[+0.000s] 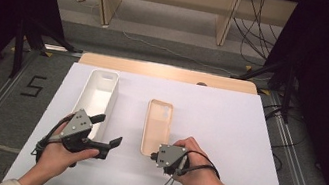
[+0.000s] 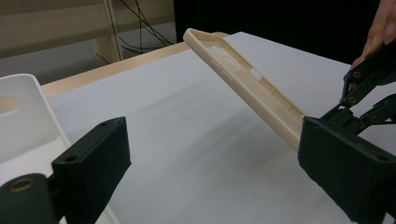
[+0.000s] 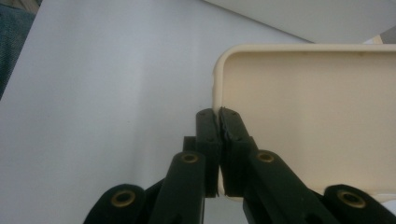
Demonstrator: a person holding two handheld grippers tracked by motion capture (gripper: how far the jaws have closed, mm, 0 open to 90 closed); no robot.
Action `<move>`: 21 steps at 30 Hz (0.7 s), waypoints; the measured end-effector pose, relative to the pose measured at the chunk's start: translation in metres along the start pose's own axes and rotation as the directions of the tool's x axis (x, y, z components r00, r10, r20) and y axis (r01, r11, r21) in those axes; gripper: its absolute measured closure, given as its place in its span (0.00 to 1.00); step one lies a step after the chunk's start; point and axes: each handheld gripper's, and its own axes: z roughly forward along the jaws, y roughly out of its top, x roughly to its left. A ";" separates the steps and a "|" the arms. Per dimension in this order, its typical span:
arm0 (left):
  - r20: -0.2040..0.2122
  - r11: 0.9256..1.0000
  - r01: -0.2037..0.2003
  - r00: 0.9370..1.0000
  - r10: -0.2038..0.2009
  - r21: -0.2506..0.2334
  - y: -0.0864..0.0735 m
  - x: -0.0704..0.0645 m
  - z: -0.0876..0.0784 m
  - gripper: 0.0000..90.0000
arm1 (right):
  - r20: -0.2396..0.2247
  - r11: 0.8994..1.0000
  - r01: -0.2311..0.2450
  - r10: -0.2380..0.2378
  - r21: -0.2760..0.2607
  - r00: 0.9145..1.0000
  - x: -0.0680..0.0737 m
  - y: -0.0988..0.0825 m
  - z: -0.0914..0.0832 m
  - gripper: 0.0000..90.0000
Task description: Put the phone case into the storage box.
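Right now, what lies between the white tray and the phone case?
Bare white table sheet separates white tray and phone case, seen in the high view.

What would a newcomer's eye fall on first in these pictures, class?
A beige phone case lies mid-table, its near edge pinched by the shut right gripper. To its left stands a long white bin, with the open left gripper at its near end, holding nothing.

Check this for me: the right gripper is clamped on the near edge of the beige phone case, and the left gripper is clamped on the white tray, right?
Not quite. The left gripper is open, its jaws apart over the white tray's near end, gripping nothing, as the high view shows. The right gripper is indeed clamped on the beige phone case's edge.
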 end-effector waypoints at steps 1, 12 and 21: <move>0.002 1.000 0.000 1.000 0.000 -0.001 0.001 0.000 0.001 0.11 | -0.001 1.000 0.003 -0.003 -0.002 1.000 0.000 0.000 0.000 0.98; 0.040 1.000 0.007 0.999 -0.007 0.007 0.013 -0.007 0.021 0.16 | 0.007 1.000 0.001 -0.001 -0.015 1.000 0.002 -0.001 0.001 0.98; 0.053 1.000 0.025 0.998 -0.025 0.011 0.027 -0.008 0.040 0.19 | 0.015 1.000 0.005 -0.005 -0.018 1.000 0.003 0.000 0.000 0.98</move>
